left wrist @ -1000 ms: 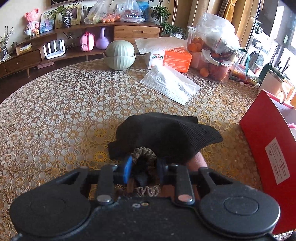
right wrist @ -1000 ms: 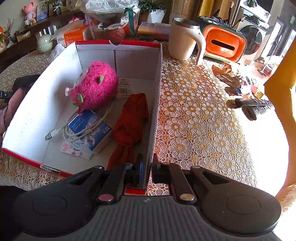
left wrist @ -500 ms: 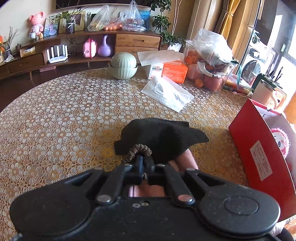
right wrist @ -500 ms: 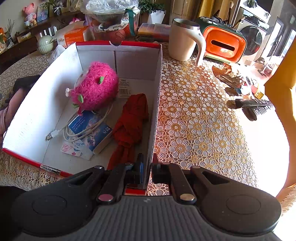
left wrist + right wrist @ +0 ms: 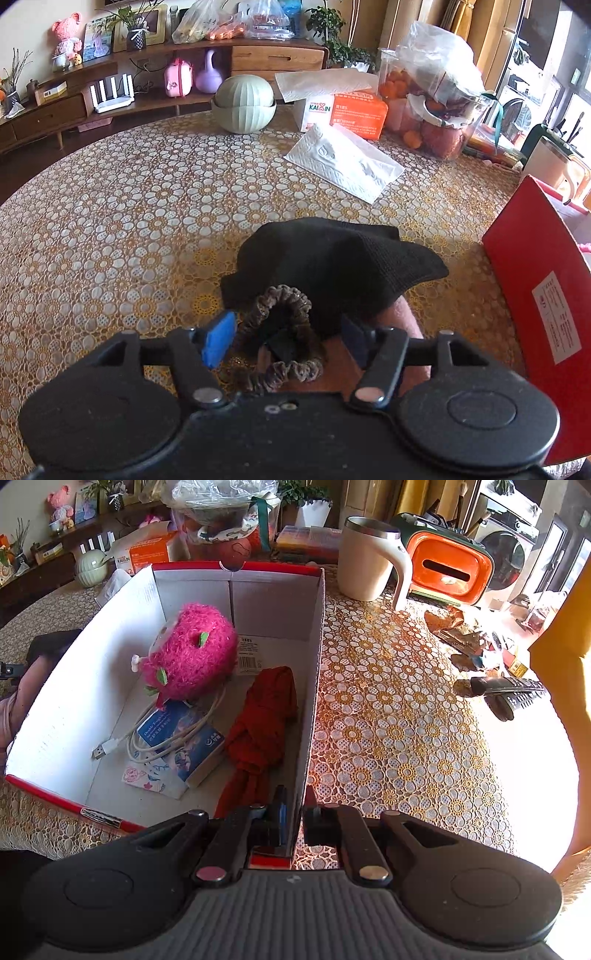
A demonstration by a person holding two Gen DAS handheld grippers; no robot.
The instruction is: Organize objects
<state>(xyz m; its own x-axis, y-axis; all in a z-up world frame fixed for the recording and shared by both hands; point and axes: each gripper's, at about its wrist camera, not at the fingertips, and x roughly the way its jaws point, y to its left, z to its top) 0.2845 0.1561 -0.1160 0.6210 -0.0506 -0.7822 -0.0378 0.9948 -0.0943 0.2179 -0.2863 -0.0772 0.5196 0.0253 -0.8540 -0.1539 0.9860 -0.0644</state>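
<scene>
Two soft, light items lie at the left gripper (image 5: 286, 341), jaws just reopened: brown scrunchie (image 5: 280, 325) between them ungripped, black knit cloth (image 5: 332, 258) beyond. Pinch the scrunchie's near band; it will squash. Right gripper (image 5: 295, 812) is clenched on the red box (image 5: 312, 686) wall.

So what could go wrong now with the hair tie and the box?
The left gripper has just opened, and the brown scrunchie lies loose between its pads on the black cloth. Closing again might catch the cloth too, or miss the scrunchie. The right gripper pinches only the thin wall of the red box; a tug could bend the wall or tip out the pink fuzzy toy.
</scene>
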